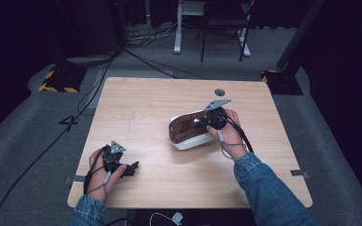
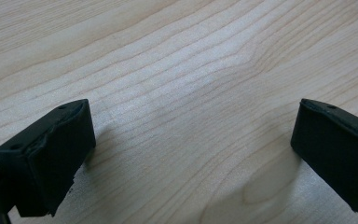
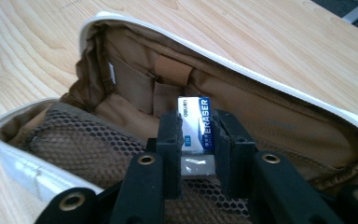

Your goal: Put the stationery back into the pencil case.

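White eraser [image 3: 194, 126] in blue sleeve, upright, over open brown-lined white pouch [image 3: 270, 77]

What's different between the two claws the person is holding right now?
The right claw is shut on a white-and-blue eraser; the left claw stands wide open with nothing between its jaws. The right claw reaches into the open white pencil case with its brown lining, while the left claw sits low over bare wooden table, apart from the case. Both have black jaws.
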{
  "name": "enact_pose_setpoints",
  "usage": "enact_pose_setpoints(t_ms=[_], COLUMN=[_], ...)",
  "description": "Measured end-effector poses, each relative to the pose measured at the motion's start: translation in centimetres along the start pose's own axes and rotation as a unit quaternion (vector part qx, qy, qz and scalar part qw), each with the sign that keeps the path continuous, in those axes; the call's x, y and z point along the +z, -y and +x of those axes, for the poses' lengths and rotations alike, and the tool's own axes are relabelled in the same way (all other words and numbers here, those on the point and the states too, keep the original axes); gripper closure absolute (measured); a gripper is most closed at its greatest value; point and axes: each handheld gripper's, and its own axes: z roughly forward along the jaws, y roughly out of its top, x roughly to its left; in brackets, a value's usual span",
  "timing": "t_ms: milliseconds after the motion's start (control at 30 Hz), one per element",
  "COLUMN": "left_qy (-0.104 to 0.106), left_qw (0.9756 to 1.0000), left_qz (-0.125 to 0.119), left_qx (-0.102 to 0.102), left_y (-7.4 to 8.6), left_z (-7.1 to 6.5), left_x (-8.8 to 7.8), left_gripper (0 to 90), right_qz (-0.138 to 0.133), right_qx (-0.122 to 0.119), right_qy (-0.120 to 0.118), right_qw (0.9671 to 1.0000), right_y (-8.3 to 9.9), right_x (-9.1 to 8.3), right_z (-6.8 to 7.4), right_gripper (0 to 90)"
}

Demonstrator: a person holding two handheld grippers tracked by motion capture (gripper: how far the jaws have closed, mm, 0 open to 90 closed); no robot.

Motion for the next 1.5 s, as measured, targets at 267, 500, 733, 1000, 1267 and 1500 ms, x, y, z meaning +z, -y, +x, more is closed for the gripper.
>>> enact_pose_setpoints(t_ms=[267,500,733,1000,1267,1500], left_qy=[0.001,0.001,0.0,0.002,0.0,0.0], left_qw=[1.0,1.0,1.0,1.0,1.0,1.0], left_qz=[0.0,0.0,0.0,0.001,0.0,0.0], left_qx=[0.001,0.0,0.001,0.005,0.005,0.005], left_y=[0.0,0.0,0.0,0.0,0.0,0.0], left_z=[0.0,0.0,0.0,0.0,-0.1,0.0], left_x=[0.0,0.0,0.0,-0.1,0.0,0.0], left_gripper=[0.1,0.2,0.2,0.2,0.2,0.2], right_qz=[0.013,0.022,0.026,0.008,-0.021,-0.057], right_qx=[-0.003,-0.009,-0.013,-0.009,-0.002,0.025], right_qy=[0.004,0.01,0.014,0.023,0.022,0.021], right_qw=[0.9999,0.9997,0.9995,0.9997,0.9995,0.9978], right_y=[0.0,0.0,0.1,-0.1,0.3,1.3], right_x=[1.0,1.7,2.2,1.4,-0.9,-4.1], right_z=[-0.2,-0.1,-0.2,0.0,-0.1,0.2], right_gripper=[73.6,73.6,73.4,60.6,56.2,40.1])
